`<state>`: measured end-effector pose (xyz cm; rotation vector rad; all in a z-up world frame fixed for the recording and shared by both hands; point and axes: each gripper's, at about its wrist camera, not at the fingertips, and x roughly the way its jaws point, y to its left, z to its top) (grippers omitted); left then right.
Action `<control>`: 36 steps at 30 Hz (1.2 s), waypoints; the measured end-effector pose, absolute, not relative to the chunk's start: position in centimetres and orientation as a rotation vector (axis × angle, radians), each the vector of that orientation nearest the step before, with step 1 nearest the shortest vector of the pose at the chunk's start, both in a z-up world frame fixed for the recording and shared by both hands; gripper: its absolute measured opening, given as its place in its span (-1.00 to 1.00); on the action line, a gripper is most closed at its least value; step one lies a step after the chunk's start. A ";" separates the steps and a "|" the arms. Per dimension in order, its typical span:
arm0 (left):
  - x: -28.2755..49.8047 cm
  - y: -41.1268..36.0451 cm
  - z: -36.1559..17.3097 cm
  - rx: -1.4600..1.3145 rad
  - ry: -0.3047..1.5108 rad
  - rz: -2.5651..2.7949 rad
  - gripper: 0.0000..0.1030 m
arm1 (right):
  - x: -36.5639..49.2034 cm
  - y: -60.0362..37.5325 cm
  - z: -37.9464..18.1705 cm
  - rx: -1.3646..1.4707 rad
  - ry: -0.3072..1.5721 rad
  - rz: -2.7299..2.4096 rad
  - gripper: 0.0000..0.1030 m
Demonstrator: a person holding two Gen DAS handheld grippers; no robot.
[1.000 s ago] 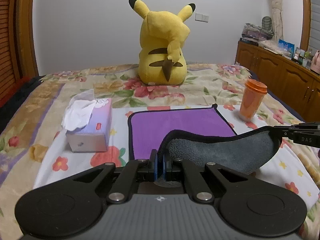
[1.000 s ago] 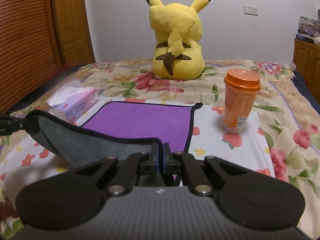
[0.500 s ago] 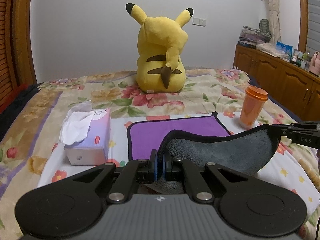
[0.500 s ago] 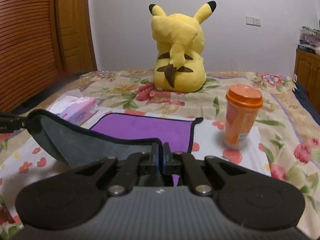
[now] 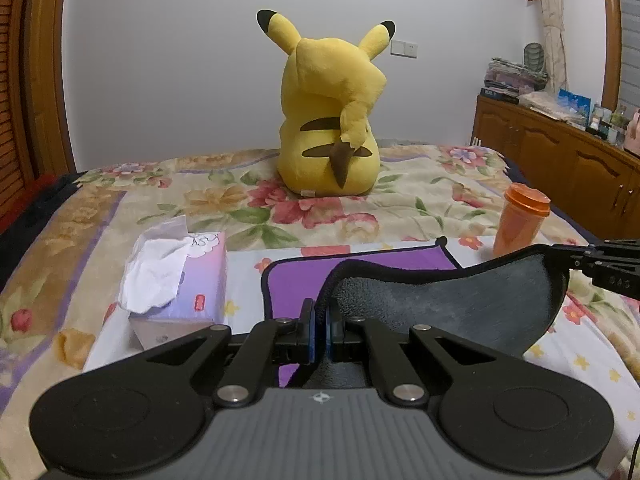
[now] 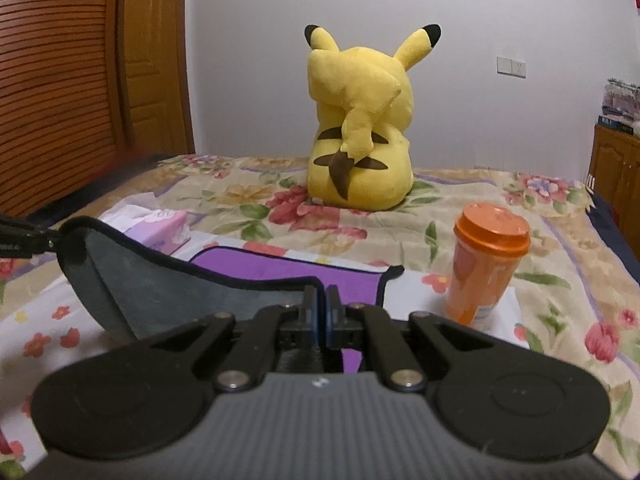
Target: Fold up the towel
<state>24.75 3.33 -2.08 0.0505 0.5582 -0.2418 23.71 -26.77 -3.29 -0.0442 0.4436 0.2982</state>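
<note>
Holding the towel (image 5: 448,300) near edge raised, left gripper (image 5: 319,326) and right gripper (image 6: 320,320) each clenched on one corner, first fold begun, laying-over outstanding.

Tissue box (image 6: 168,226) mostly hidden behind lifted towel (image 6: 160,292); cabinet (image 5: 560,160) cut by right edge.

Plush toy (image 5: 332,120): yellow, sat far back on the flowered bed (image 5: 420,196).
Tissue box (image 5: 180,284): left.
Orange cup (image 6: 486,264): right, lid shut.
Wooden cabinet (image 5: 560,160): far right.
</note>
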 end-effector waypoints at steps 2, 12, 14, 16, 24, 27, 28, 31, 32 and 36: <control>25.2 3.3 -2.2 0.057 0.557 -0.240 -0.87 | 24.0 -26.8 -3.3 -0.048 0.437 0.295 -0.91; 27.3 3.1 -3.3 0.079 0.559 -0.236 -0.87 | 25.4 -26.7 -4.1 -0.081 0.429 0.278 -0.91; 27.8 3.0 -3.7 0.088 0.563 -0.237 -0.87 | 25.7 -26.6 -4.3 -0.091 0.431 0.277 -0.91; 28.2 3.0 -4.0 0.096 0.563 -0.236 -0.87 | 26.0 -26.6 -4.5 -0.099 0.430 0.273 -0.91; 29.5 2.7 -4.4 0.107 0.558 -0.235 -0.87 | 27.2 -26.8 -4.7 -0.108 0.409 0.263 -0.91; 30.2 2.7 -4.2 0.102 0.552 -0.232 -0.87 | 27.7 -26.9 -4.7 -0.111 0.406 0.260 -0.91; 30.5 2.7 -4.2 0.102 0.548 -0.228 -0.87 | 27.8 -26.8 -4.6 -0.114 0.403 0.260 -0.91; 31.2 2.8 -3.9 0.100 0.539 -0.220 -0.87 | 28.3 -26.7 -4.4 -0.124 0.387 0.257 -0.91; 31.4 2.8 -3.8 0.101 0.537 -0.218 -0.87 | 28.5 -26.7 -4.3 -0.126 0.383 0.256 -0.91; 32.0 2.9 -3.3 0.094 0.521 -0.209 -0.87 | 29.3 -26.7 -3.9 -0.131 0.368 0.252 -0.91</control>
